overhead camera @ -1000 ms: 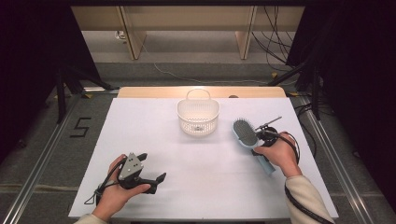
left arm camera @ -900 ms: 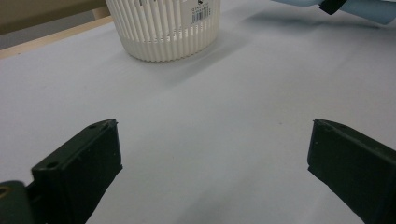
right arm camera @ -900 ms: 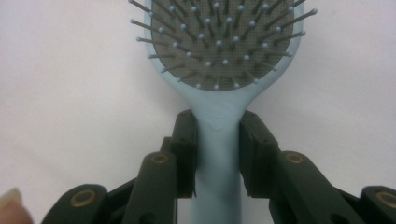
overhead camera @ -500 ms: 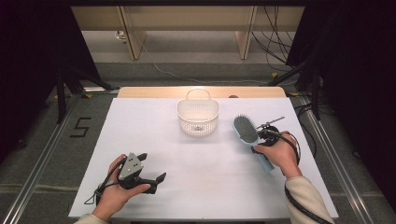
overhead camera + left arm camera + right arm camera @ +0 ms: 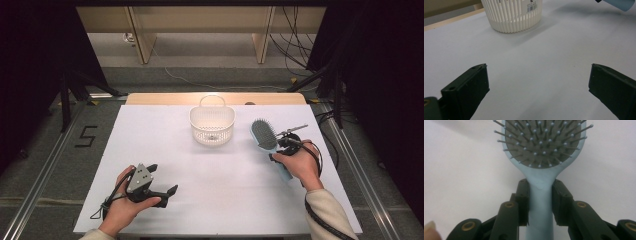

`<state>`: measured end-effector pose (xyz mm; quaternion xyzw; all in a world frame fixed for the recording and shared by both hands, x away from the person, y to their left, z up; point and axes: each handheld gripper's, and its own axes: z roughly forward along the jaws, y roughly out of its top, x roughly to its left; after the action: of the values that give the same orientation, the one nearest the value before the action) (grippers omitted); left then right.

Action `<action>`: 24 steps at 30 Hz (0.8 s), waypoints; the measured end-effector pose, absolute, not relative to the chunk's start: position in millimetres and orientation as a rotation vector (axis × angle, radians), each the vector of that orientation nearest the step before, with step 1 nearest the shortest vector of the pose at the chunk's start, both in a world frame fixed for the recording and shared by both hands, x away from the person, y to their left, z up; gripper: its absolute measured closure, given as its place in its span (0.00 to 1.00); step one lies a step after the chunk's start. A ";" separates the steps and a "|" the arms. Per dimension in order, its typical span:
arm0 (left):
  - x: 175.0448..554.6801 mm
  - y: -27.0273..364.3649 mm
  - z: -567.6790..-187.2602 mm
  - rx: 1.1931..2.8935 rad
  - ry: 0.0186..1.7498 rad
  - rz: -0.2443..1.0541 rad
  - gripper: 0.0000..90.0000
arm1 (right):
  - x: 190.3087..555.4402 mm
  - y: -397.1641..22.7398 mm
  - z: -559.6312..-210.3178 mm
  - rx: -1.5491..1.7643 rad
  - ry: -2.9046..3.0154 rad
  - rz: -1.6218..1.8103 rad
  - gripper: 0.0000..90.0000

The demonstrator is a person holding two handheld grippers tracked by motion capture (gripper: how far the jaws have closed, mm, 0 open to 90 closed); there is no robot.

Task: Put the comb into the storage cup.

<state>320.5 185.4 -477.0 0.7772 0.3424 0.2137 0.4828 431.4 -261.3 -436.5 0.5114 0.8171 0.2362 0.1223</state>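
A light blue hairbrush (image 5: 265, 136) with a grey bristle pad is held over the right side of the table, its head toward the basket. My right gripper (image 5: 282, 148) is shut on its handle; in the right gripper view both pads press the blue neck of the hairbrush (image 5: 540, 195) just below the bristles. A white slatted basket (image 5: 212, 125) with a handle stands at the far middle of the table, and the basket (image 5: 511, 15) appears again ahead of my left gripper. My left gripper (image 5: 162, 180) rests near the front left, open, with nothing between its fingers (image 5: 466, 87).
The white table top (image 5: 220, 190) has a wooden strip (image 5: 165, 98) along its far edge. Metal rails run down both sides on the floor, and cables (image 5: 295, 55) lie beyond the far right corner.
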 end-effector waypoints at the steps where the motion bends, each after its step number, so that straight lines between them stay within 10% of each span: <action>1: 320.5 185.3 -477.1 1.893 0.835 0.520 0.03 | 431.2 -261.0 -436.3 1.498 2.375 0.698 0.78; 24: 320.5 185.3 -477.1 1.893 0.835 0.521 0.03 | 430.5 -261.0 -430.7 1.470 2.308 0.777 0.78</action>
<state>320.5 185.3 -477.1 0.7770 0.3428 0.2137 0.4828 430.5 -261.0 -430.7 0.5111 0.8024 0.2701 0.1481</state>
